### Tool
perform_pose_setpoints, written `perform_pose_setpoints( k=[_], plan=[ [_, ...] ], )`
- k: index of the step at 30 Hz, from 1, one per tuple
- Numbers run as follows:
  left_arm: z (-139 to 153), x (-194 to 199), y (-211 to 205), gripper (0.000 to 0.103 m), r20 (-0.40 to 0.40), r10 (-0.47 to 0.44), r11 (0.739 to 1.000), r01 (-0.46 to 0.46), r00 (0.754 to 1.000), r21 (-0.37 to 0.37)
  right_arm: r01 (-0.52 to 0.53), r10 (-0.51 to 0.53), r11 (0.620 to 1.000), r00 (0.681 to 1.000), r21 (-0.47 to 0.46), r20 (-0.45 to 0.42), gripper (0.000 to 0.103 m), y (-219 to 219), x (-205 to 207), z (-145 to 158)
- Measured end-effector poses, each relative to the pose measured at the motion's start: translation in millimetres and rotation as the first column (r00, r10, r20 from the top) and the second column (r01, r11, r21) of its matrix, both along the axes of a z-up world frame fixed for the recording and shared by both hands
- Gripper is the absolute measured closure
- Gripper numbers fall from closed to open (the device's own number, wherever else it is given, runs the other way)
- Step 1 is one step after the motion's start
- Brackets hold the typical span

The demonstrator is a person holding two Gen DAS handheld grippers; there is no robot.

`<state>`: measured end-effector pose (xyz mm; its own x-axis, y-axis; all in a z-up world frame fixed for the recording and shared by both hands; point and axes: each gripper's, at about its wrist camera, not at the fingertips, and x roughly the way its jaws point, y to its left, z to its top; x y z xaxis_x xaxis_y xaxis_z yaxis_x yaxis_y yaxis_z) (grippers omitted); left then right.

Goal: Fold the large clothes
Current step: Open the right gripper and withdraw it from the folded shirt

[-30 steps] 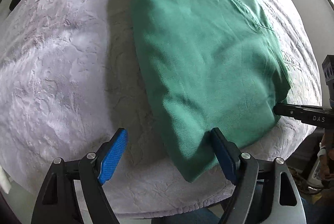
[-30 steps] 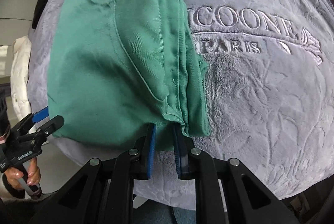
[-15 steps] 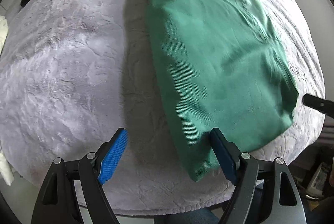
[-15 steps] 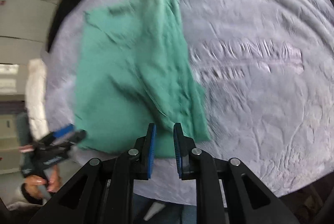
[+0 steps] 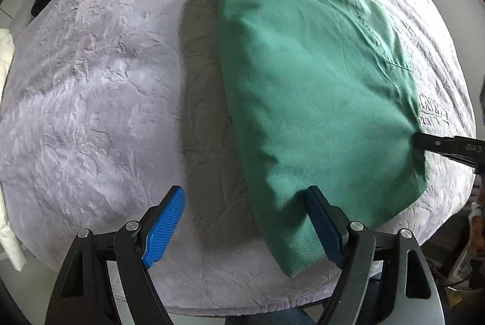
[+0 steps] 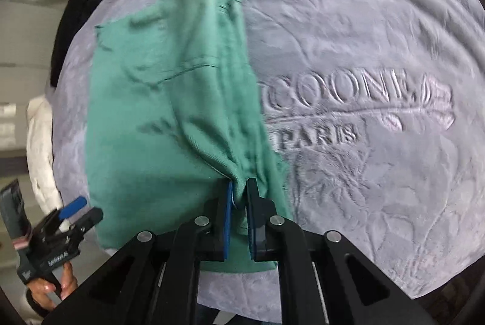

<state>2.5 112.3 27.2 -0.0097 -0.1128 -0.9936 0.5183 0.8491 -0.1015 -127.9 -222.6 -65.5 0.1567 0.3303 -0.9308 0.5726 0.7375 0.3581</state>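
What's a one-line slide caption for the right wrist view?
Right gripper pinches the near edge of the folded green garment on the grey embossed blanket; open left gripper waits at left.

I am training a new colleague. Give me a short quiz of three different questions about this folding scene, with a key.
1. True or false: the right tool is shut on the green garment.
2. The left tool is: A) open, B) shut on the garment, C) out of view.
3. Fill in: the word below the larger lettering pressed into the grey blanket is ____.

Key: 1 true; 2 A; 3 PARIS.
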Motion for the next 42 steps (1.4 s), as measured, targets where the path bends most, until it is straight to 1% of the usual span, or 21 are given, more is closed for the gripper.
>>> perform_pose_setpoints(
  k=[4,8,10,13,14,15,16,18,19,20,21,23,26,27,28,30,34,36,38,40,42],
  plan=[
    [-2,-1,-9,0.021,0.002,-0.003,1.000,0.003,1.000,0.010,-0.001,0.001,1.000,1.000,-0.001,-0.028,0.093,1,3,-22],
    [-3,0,-11,0.021,-0.001,-0.001,1.000,0.001,1.000,0.012,-0.001,0.001,1.000,1.000,0.021,-0.008,0.091,-1,2,-13],
    [-2,2,-7,0.021,-0.004,0.000,1.000,0.000,1.000,0.010,0.020,-0.020,0.999,1.000,0.039,0.000,0.091,-10,-5,-8],
    [-1,4,-3,0.021,-0.003,-0.001,1.000,0.001,1.000,0.007,0.114,-0.115,0.988,0.993,0.105,0.012,0.088,-24,-24,-8],
    [-1,6,-1,0.021,-0.003,-0.003,1.000,0.003,1.000,0.008,0.169,-0.171,0.975,0.985,0.145,0.007,0.085,-30,-31,-13],
    [0,6,0,0.021,-0.001,-0.004,1.000,0.004,1.000,0.010,0.219,-0.223,0.959,0.975,0.181,0.003,0.085,-34,-38,-17],
    [1,7,0,0.021,0.003,-0.006,1.000,0.006,1.000,0.012,0.281,-0.288,0.932,0.958,0.227,-0.004,0.085,-39,-45,-22],
    [2,9,1,0.021,0.006,-0.009,1.000,0.009,1.000,0.014,0.341,-0.349,0.903,0.937,0.262,-0.015,0.085,-44,-54,-25],
    [2,9,0,0.021,0.006,-0.010,1.000,0.010,1.000,0.016,0.348,-0.355,0.902,0.935,0.254,-0.019,0.085,-45,-56,-24],
    [3,10,0,0.021,0.005,-0.010,1.000,0.010,1.000,0.017,0.345,-0.350,0.908,0.936,0.238,-0.021,0.084,-47,-56,-21],
    [3,10,-1,0.021,0.005,-0.009,1.000,0.009,1.000,0.017,0.339,-0.343,0.916,0.939,0.212,-0.022,0.078,-48,-56,-16],
    [4,10,-2,0.021,0.004,-0.008,1.000,0.008,1.000,0.019,0.320,-0.321,0.936,0.947,0.143,-0.021,0.077,-53,-54,-5],
    [4,10,-4,0.021,0.005,-0.012,1.000,0.011,1.000,0.022,0.311,-0.312,0.941,0.950,0.134,-0.012,0.077,-64,-60,2],
    [4,10,-5,0.021,0.006,-0.012,1.000,0.012,1.000,0.022,0.306,-0.307,0.943,0.952,0.130,-0.011,0.074,-65,-59,4],
    [5,8,-7,0.021,0.008,-0.012,1.000,0.011,1.000,0.024,0.297,-0.298,0.947,0.955,0.120,-0.010,0.070,-64,-58,9],
    [7,7,-9,0.021,0.012,-0.013,0.999,0.013,1.000,0.032,0.270,-0.270,0.959,0.963,0.091,-0.015,0.049,-62,-50,14],
    [12,9,-15,0.021,0.027,-0.011,0.998,0.010,1.000,0.061,0.188,-0.188,0.981,0.982,0.050,-0.002,0.047,-40,-28,24],
    [15,11,-15,0.021,0.032,-0.008,0.998,0.006,0.999,0.067,0.152,-0.152,0.987,0.988,0.044,0.002,0.040,-33,-23,27],
    [17,14,-15,0.021,0.037,-0.004,0.998,0.002,0.999,0.069,0.133,-0.133,0.990,0.991,0.038,0.002,0.036,-26,-20,31],
    [19,17,-14,0.021,0.040,0.002,0.998,-0.005,0.999,0.069,0.110,-0.110,0.994,0.994,0.024,0.002,0.035,-19,-18,34],
    [22,19,-15,0.021,0.048,0.004,0.997,-0.007,0.999,0.072,0.088,-0.088,0.996,0.996,0.008,-0.003,0.030,-15,-13,36]
  ],
)
